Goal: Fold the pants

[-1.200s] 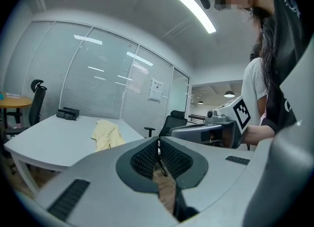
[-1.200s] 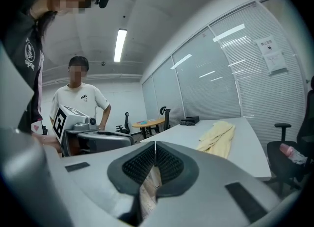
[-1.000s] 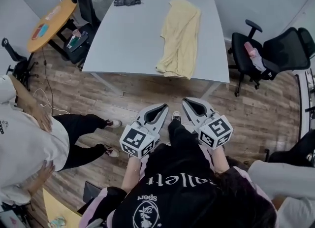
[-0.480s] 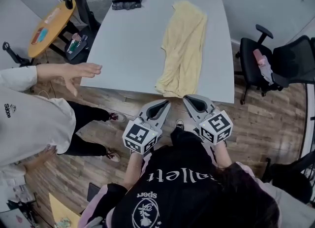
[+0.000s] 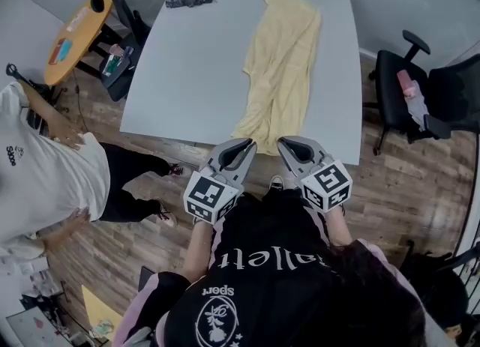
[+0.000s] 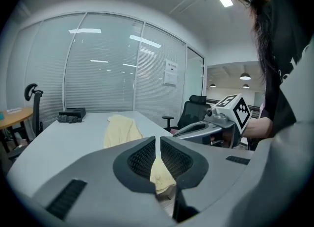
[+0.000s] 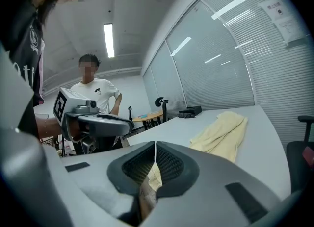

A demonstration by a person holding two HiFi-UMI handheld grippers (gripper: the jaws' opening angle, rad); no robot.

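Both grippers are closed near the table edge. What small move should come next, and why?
Probably open both jaws and reach to the near end of the pants. The left gripper and right gripper are shut and empty, just short of the cloth on the table.

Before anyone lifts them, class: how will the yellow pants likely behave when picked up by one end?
Probably floppy: the yellow pants lie creased on the table. Likely light, since the cloth looks thin. Lifted, the rest should sag.
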